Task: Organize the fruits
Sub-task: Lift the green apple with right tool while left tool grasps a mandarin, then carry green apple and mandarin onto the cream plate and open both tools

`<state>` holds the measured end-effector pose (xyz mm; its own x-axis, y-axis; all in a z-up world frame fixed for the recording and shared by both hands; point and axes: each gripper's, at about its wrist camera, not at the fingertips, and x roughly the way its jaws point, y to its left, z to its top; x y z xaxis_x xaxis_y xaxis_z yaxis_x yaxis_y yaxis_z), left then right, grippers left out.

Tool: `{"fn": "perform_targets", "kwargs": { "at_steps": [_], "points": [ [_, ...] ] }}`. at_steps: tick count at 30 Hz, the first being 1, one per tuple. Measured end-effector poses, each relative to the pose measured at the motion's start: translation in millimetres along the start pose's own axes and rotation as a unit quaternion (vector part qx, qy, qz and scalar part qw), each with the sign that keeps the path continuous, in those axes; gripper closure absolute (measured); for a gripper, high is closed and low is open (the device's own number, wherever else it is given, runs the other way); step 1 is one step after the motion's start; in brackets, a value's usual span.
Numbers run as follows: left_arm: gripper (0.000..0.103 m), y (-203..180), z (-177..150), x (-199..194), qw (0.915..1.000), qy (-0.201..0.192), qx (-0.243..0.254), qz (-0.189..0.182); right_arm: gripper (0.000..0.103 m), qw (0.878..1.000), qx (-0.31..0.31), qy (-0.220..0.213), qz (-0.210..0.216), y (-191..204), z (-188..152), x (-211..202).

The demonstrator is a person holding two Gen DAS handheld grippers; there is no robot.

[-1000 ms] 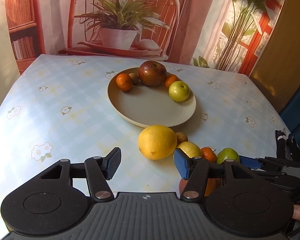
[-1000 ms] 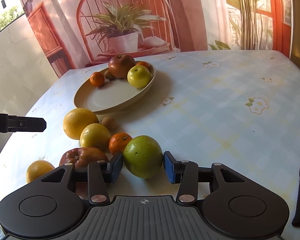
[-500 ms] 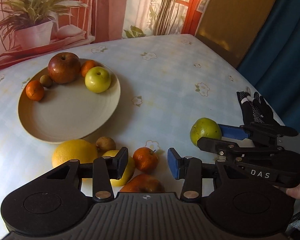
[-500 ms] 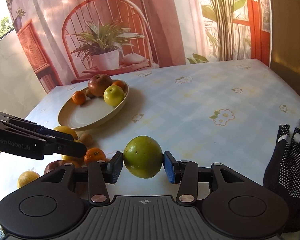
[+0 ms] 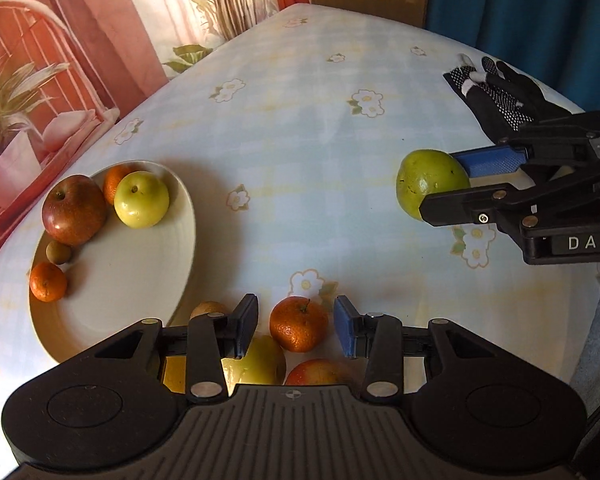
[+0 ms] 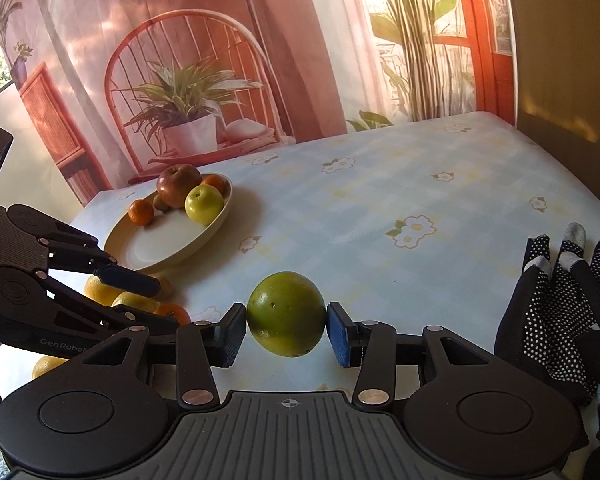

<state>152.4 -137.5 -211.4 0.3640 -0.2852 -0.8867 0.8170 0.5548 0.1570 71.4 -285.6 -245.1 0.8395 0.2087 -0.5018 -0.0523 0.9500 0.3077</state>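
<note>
My right gripper (image 6: 286, 330) is shut on a green apple (image 6: 286, 314) and holds it above the table; the apple also shows in the left wrist view (image 5: 430, 188). My left gripper (image 5: 296, 326) is open, with a small orange (image 5: 299, 323) on the table between its fingers. A beige plate (image 5: 140, 280) at the left holds a red apple (image 5: 74, 209), a yellow-green apple (image 5: 141, 199), two small oranges and a small brown fruit. More fruit lies under my left gripper: a yellow one (image 5: 256, 362) and a reddish one (image 5: 320, 372).
A black dotted glove (image 6: 556, 312) lies at the table's right edge. The floral tablecloth (image 5: 320, 128) covers the table. A printed backdrop with a chair and plant (image 6: 188, 120) stands behind the table. The left gripper's body (image 6: 52, 300) reaches in low at the left.
My right gripper has lifted the green apple off the table and carried it right. My left gripper has swung right and lower, over the small orange.
</note>
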Motion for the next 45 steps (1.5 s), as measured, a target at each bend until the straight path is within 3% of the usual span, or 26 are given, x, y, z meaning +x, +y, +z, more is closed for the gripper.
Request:
{"fn": "perform_targets", "kwargs": {
  "at_steps": [5,11,18,23,32,38,45],
  "points": [
    [0.064,3,4,10,0.9991,0.030,0.025,-0.016,0.062,1.000,-0.001,0.001,0.001,1,-1,0],
    [0.066,2,5,14,0.9990,0.031,0.025,-0.019,0.062,1.000,0.001,0.001,-0.002,1,0,1],
    [0.067,17,4,-3,0.9980,-0.028,-0.044,-0.035,0.062,1.000,-0.002,0.001,-0.001,2,0,1],
    [0.067,29,5,-23,0.9945,-0.072,-0.075,-0.011,0.062,1.000,-0.009,0.003,0.004,7,6,4],
    [0.067,85,-11,-50,0.9746,-0.131,-0.176,0.045,0.062,0.999,-0.040,0.009,0.022,26,28,19],
    [0.067,135,-35,-37,0.9548,-0.129,-0.257,0.075,0.062,0.995,-0.084,0.035,0.041,53,62,54],
    [0.067,165,-53,-22,0.9490,-0.123,-0.278,0.084,0.062,0.982,-0.164,0.069,0.061,103,104,107]
  ]
}}
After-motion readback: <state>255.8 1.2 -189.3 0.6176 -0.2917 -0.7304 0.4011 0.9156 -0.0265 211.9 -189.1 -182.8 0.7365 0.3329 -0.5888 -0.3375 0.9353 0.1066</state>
